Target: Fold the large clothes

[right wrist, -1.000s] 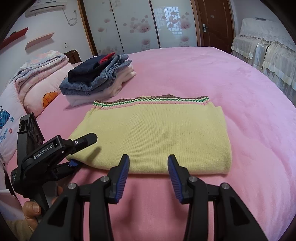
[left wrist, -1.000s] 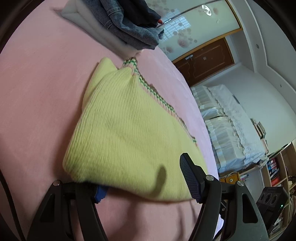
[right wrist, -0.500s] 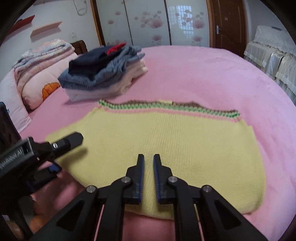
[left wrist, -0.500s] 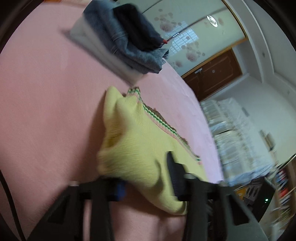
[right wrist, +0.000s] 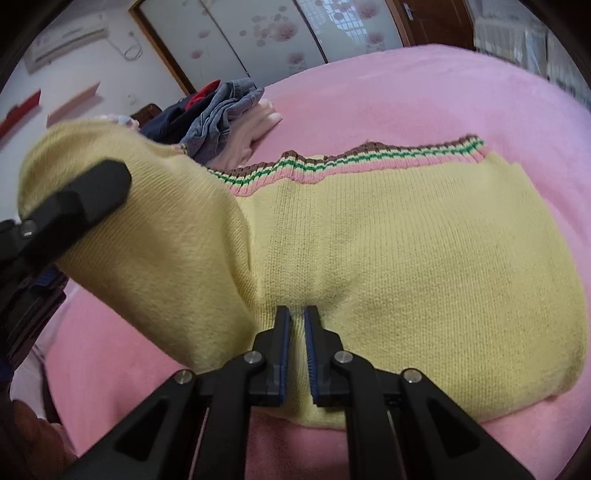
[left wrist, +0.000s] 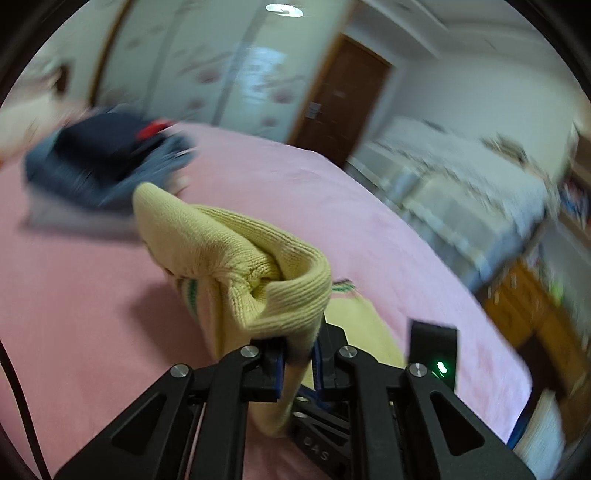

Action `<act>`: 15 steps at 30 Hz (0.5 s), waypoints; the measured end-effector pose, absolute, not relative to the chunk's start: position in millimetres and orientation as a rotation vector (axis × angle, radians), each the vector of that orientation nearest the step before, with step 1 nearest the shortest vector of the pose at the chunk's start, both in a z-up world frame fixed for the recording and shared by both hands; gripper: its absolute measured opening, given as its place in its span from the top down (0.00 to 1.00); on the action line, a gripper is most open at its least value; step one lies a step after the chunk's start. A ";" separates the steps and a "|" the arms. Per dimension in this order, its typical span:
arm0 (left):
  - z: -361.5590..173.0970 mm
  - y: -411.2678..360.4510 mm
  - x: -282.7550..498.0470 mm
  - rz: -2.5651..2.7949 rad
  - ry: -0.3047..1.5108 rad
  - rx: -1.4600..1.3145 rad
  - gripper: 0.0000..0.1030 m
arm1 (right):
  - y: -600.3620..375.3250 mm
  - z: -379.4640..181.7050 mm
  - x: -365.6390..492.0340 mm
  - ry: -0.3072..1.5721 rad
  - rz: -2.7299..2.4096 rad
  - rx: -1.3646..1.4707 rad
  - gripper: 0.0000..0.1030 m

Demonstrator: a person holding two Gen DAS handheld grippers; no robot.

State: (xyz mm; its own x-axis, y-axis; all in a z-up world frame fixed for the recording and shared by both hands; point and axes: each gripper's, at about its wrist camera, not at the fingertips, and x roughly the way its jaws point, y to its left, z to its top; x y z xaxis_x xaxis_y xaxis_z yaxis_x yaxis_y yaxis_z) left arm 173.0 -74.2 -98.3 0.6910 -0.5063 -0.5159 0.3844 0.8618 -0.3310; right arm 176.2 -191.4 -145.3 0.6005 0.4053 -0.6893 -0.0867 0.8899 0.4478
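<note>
- Clothes pile (right wrist: 218,114), folded denim and dark garments, is seen at 11 o'clock of the yellow sweater (right wrist: 406,258), just beyond its striped hem (right wrist: 369,158); whether the two touch cannot be told.
- Part of the pile is hidden in the right wrist view by the raised sweater corner (right wrist: 122,206).
- Left claw (left wrist: 297,360), whose jaws have just been closing, is clamped on that corner, held up off the bed (left wrist: 74,314).
- Right claw (right wrist: 297,345) is closed, its tips pressed on the sweater's near edge at 6 o'clock; a strip of knit is seen between the blue pads.
- The rest of the sweater is spread flat on the pink bed cover.
- Room: flowered sliding wardrobe doors (right wrist: 258,33) at 12 o'clock, a brown door (left wrist: 340,96), an air conditioner (right wrist: 66,38) on the wall at 10 o'clock.
</note>
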 end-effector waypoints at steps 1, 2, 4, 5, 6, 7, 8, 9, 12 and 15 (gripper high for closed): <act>-96.2 -83.0 171.6 -0.524 0.636 -0.173 0.91 | -202.8 -145.5 174.7 0.896 0.322 0.462 0.92; -94.2 -92.2 170.7 -0.546 0.635 -0.143 0.91 | -211.3 -144.5 172.1 0.905 0.340 0.505 0.92; -88.7 -114.4 167.1 -0.584 0.630 -0.049 0.91 | -226.9 -139.3 161.5 0.911 0.341 0.535 0.92; -88.4 -124.9 164.9 -0.597 0.628 -0.001 0.91 | -234.4 -136.2 154.9 0.911 0.337 0.536 0.92; -88.9 -133.9 162.4 -0.611 0.632 0.034 0.91 | -245.4 -132.1 144.9 0.908 0.326 0.537 0.92; -91.9 -145.9 161.6 -0.629 0.652 0.074 0.91 | -255.7 -128.6 135.8 0.905 0.307 0.534 0.92; -96.6 -156.6 162.9 -0.640 0.680 0.104 0.91 | -268.2 -124.9 125.0 0.899 0.286 0.531 0.92; -100.9 -166.1 164.3 -0.649 0.710 0.127 0.91 | -278.9 -122.4 116.4 0.894 0.260 0.526 0.92; -133.1 -197.9 171.7 -0.654 0.854 0.222 0.91 | -305.2 -117.2 95.1 0.890 0.163 0.483 0.92; -154.2 -208.6 169.6 -0.620 0.894 0.272 0.91 | -326.4 -114.6 80.0 0.896 0.088 0.451 0.91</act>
State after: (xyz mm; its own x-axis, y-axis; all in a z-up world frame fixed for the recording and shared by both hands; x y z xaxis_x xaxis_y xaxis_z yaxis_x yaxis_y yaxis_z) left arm 169.6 -208.6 -154.2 0.4673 -0.3885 -0.7941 0.6077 0.7936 -0.0307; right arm 80.0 -326.4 -114.6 0.6279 0.2595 -0.7337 0.1118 0.9029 0.4150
